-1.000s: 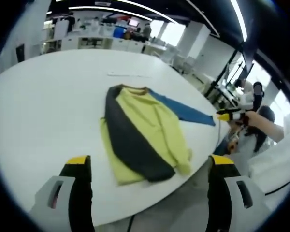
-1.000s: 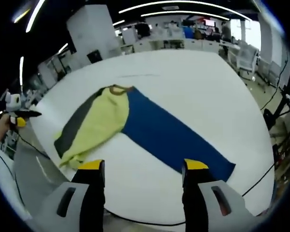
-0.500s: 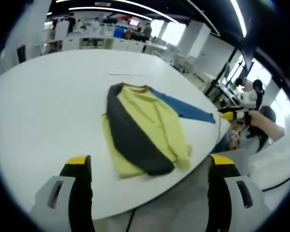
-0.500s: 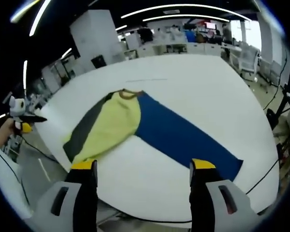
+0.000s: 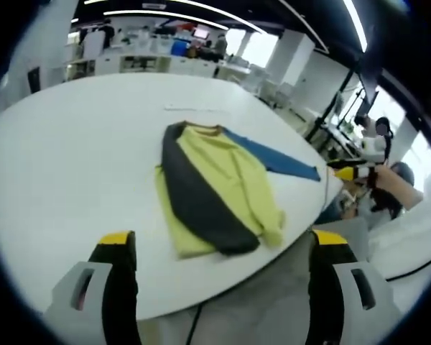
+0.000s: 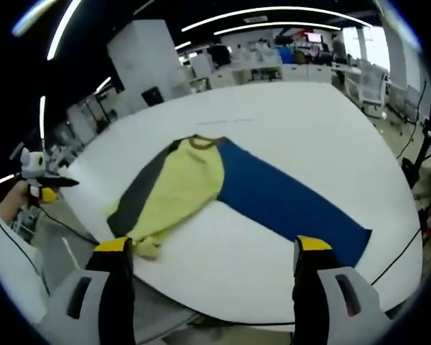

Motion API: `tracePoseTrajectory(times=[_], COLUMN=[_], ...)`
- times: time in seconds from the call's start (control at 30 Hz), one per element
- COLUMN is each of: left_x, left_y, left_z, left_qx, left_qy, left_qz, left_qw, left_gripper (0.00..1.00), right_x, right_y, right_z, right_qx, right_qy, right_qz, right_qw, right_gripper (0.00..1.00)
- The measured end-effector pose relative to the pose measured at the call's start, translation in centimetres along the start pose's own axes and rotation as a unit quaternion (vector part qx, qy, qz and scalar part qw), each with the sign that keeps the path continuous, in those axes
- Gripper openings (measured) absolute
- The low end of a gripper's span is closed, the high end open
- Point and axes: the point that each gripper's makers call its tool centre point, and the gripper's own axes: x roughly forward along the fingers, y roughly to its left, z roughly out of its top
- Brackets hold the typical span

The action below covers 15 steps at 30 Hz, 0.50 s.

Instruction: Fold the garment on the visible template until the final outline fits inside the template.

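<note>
Rising from the bottom of the left gripper view, the left gripper (image 5: 219, 248) shows two yellow-tipped jaws set wide apart with nothing between them, held off the near edge of the white table (image 5: 65, 158). Beyond those tips lies the garment (image 5: 214, 187), a long-sleeved top with a yellow-green body; its dark grey sleeve (image 5: 197, 198) is folded diagonally across the body, and its blue sleeve (image 5: 273, 159) stretches flat away toward the table's right edge. The collar end points away from the camera. At the right of this view, a hand grips the right gripper (image 5: 348, 172), yellow tips pointing left toward the table, near the end of the blue sleeve but apart from it; whether anything sits between those tips cannot be told from here.

In the right gripper view the right gripper (image 6: 214, 244) also stands with jaws parted and empty, hanging over the table's near edge. Ahead, the garment (image 6: 183, 188) lies mid-table, the grey sleeve (image 6: 140, 194) along its left side and the blue sleeve (image 6: 291, 205) running out to the right, its cuff close to the right jaw tip. At the far left a hand holds the left gripper (image 6: 47, 188) beyond the table's edge, well apart from the cloth. A thin pale line (image 6: 223, 121) marks the tabletop beyond the collar.
</note>
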Motion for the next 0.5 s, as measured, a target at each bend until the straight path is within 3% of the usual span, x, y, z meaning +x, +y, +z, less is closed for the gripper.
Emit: tracePoseTrajectory(times=[0.5], left_x=[-0.4], left_y=[-0.1], left_z=[-0.6], left_qx=[0.005], left_qy=[0.009], left_qz=[0.002], left_qw=[0.9999], left_gripper=[0.96], right_x=[-1.0], right_y=[3.1], right_z=[-0.7], right_qx=[-0.006], right_qy=[0.001], right_qz=[0.03], right_qw=[0.9995], right_gripper=[0.99])
